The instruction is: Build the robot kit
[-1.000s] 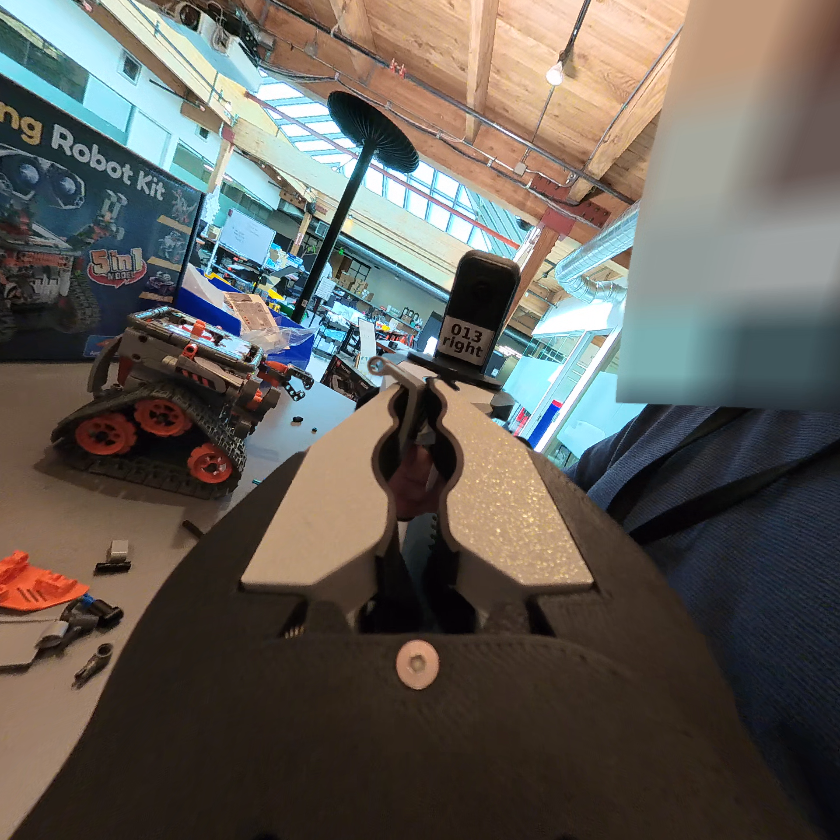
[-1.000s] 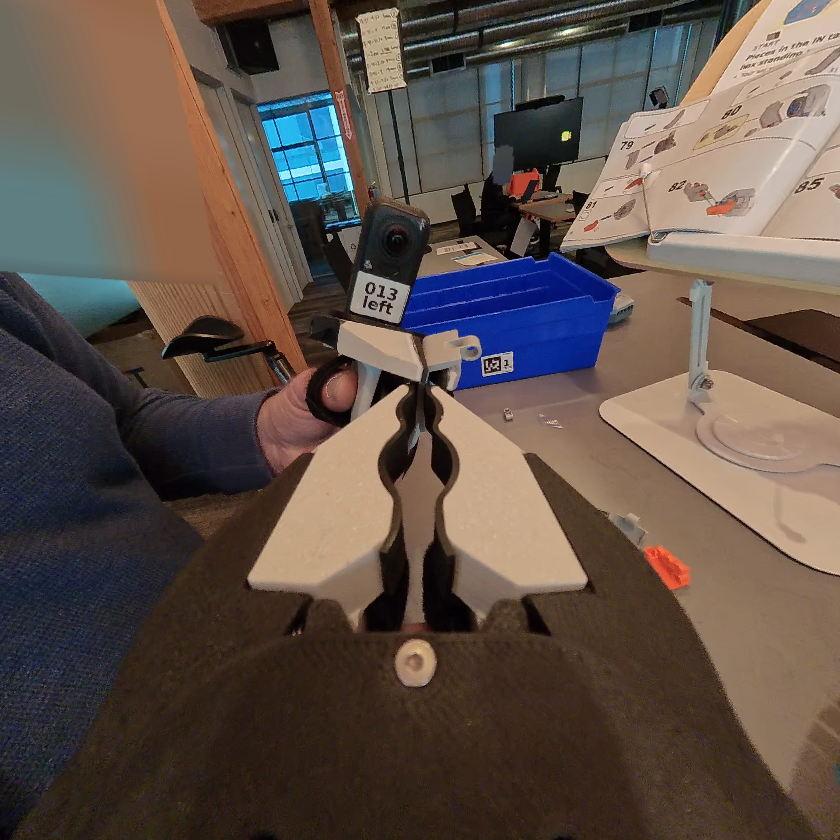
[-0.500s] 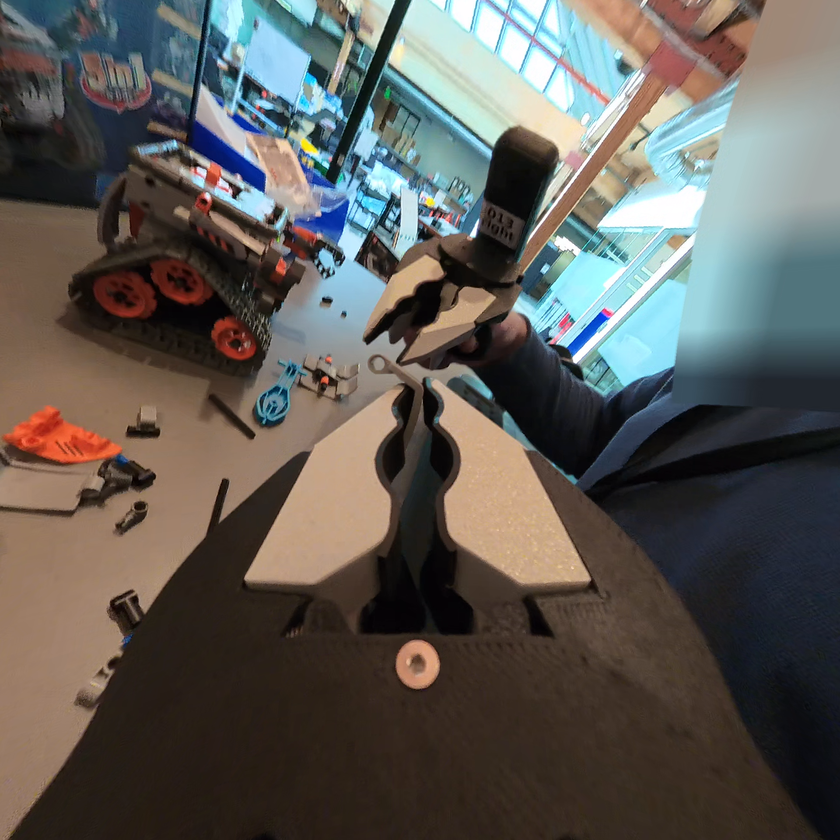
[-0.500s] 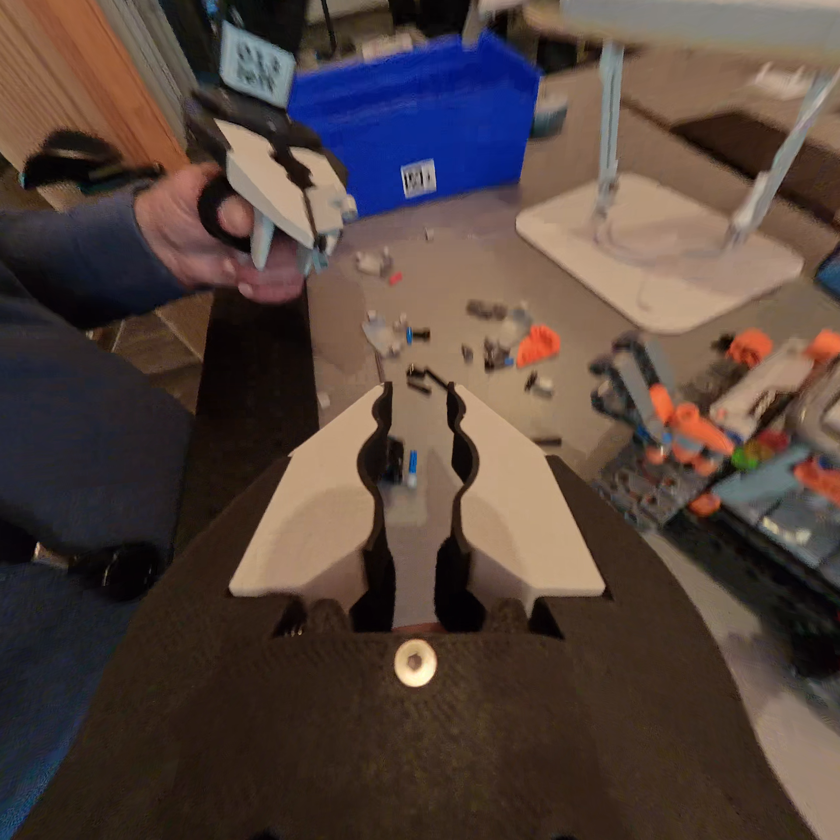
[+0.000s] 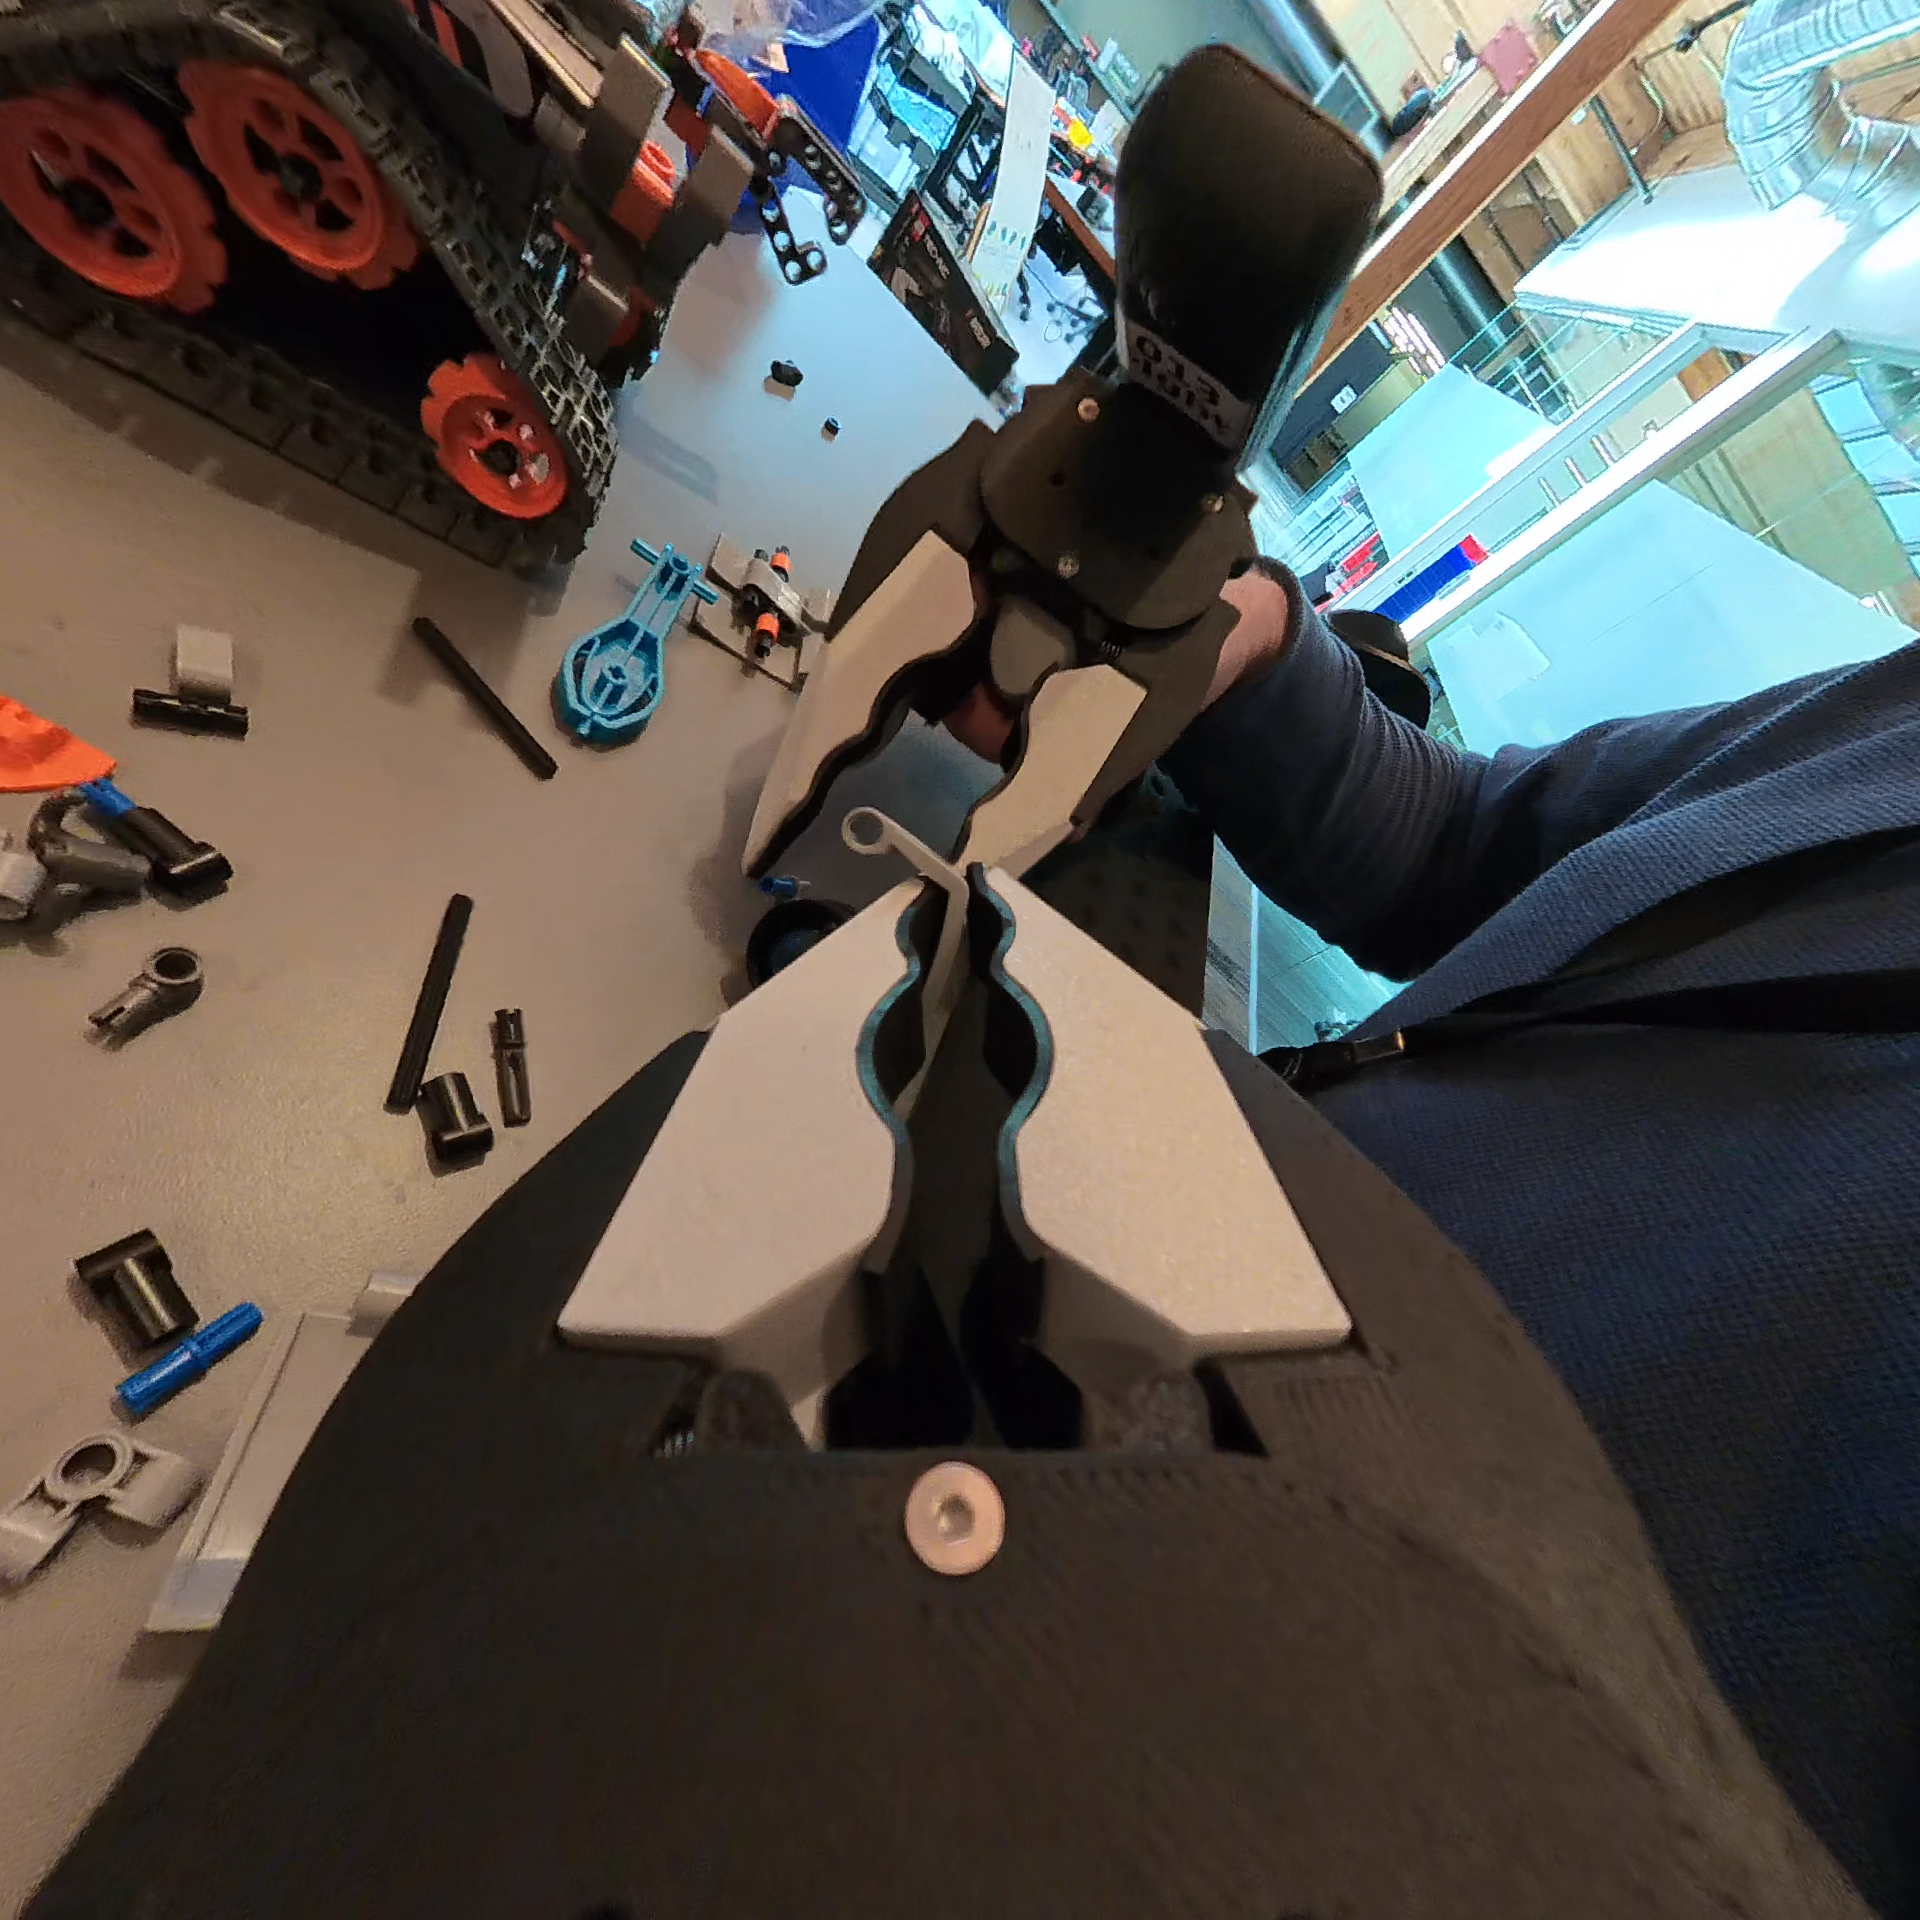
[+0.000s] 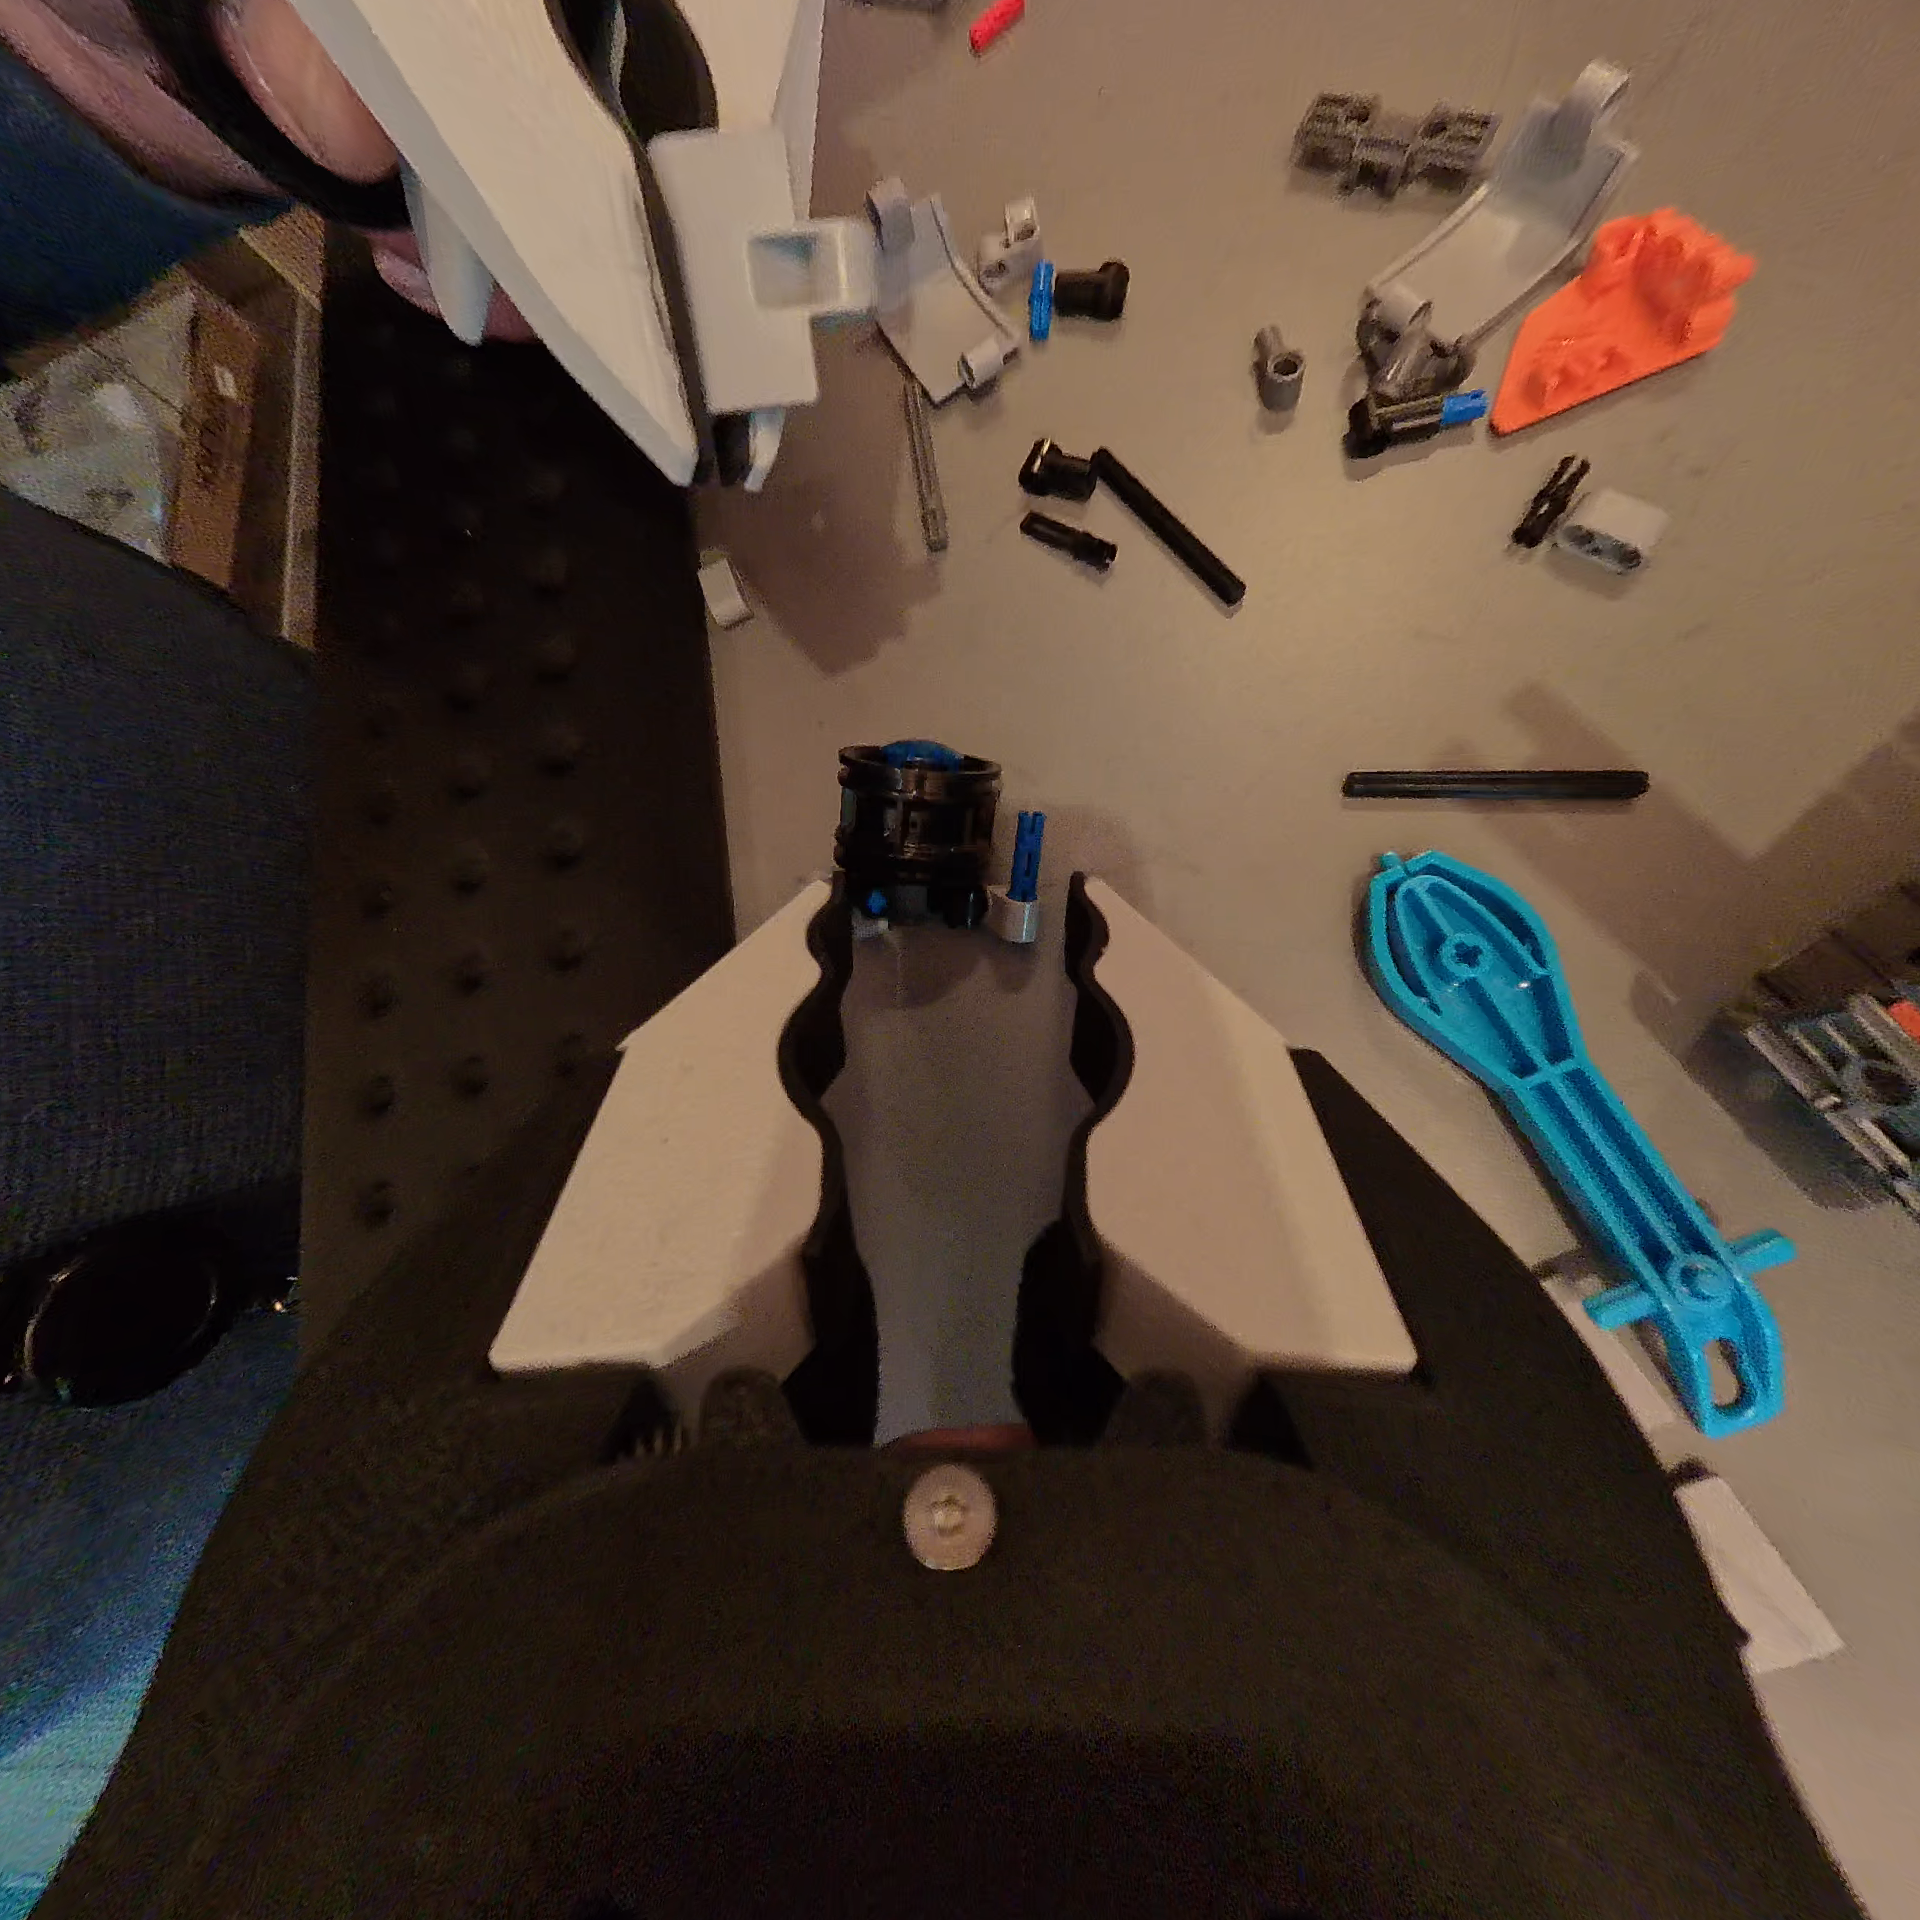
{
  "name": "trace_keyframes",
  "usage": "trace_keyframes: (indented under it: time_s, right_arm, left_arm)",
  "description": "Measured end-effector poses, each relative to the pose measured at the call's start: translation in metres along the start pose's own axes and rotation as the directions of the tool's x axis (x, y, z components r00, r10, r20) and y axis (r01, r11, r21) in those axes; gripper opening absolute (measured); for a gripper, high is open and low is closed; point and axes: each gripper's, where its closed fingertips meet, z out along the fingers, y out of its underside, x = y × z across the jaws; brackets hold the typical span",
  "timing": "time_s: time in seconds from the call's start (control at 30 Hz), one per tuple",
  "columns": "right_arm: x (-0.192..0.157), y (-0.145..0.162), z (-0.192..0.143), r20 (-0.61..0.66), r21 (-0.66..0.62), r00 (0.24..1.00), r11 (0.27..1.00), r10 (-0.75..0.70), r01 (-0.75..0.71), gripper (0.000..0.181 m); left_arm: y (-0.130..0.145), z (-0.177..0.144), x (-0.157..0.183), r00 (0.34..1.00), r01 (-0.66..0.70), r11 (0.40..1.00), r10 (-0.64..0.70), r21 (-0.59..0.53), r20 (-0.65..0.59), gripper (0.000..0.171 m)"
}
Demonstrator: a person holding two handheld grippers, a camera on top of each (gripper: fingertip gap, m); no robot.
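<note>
The left claw is clamped on a thin light-grey lever piece whose ringed end sticks out toward 11 o'clock. The right claw hangs spread apart above the grey bench, a black ringed cylinder part just past its tips at 12 o'clock. A blue flat tool lies on the bench at 3 o'clock of the right claw.

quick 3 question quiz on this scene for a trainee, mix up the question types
1. True or false: the left gripper is shut on a grey part.
2. The right gripper is: A open, B shut on the blue tool, C out of view.
3. Fill in: the right gripper's tips are nearest a black ____ on the table.

Key: 1 true; 2 A; 3 ring.
</note>
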Motion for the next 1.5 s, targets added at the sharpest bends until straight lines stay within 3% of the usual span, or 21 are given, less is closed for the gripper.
trace_keyframes:
  time_s: [0.13,0.3,0.43,0.53,0.73,0.87,1.03,1.23,1.33,1.5]
  right_arm:
    - [-0.004,-0.003,0.005,0.009,-0.004,1.0,1.0,-0.004,0.004,0.033]
    - [-0.006,-0.005,0.003,-0.032,-0.051,0.992,0.991,-0.122,0.121,0.033]
    - [-0.011,-0.008,0.004,-0.042,-0.094,0.982,0.979,-0.186,0.181,0.048]
    - [-0.008,-0.006,0.0,-0.024,-0.069,0.991,0.989,-0.133,0.131,0.05]
    - [-0.005,0.0,-0.006,0.0,0.011,0.999,0.999,0.044,-0.044,0.024]
    - [0.0,-0.001,0.002,0.005,0.037,0.99,0.99,0.138,-0.138,0.02]
    - [-0.006,-0.003,0.011,0.059,0.027,0.985,0.986,0.161,-0.162,0.0]
    - [-0.015,-0.004,0.013,0.078,0.025,0.993,0.996,0.086,-0.088,0.002]
    - [-0.014,-0.01,0.006,0.076,0.048,0.996,0.998,0.038,-0.042,0.027]
    - [-0.013,-0.016,0.011,0.151,0.013,0.988,0.999,0.042,-0.045,0.033]
  left_arm:
    - [0.001,0.002,-0.004,1.0,0.013,1.0,-0.013,-0.018,0.008,0.002]
    - [0.012,0.007,-0.009,1.0,0.016,0.993,-0.015,-0.115,0.005,0.002]
    - [0.024,0.013,-0.016,1.0,0.027,0.976,-0.025,-0.218,0.01,0.002]
    - [0.028,0.015,-0.018,1.0,0.019,0.964,-0.021,-0.265,-0.003,0.002]
    - [0.027,0.017,-0.023,0.999,0.017,0.958,-0.025,-0.286,-0.022,0.001]
    - [0.03,0.018,-0.027,0.999,0.031,0.951,-0.043,-0.308,-0.029,0.001]
    - [0.035,0.017,-0.023,0.997,0.023,0.944,-0.044,-0.33,-0.056,0.001]
    - [0.036,0.009,-0.018,0.998,0.019,0.942,-0.039,-0.336,-0.054,0.002]
    - [0.039,0.001,-0.017,0.998,0.025,0.94,-0.041,-0.341,-0.041,0.002]
    - [0.044,-0.004,-0.016,0.998,0.033,0.937,-0.049,-0.348,-0.038,0.002]
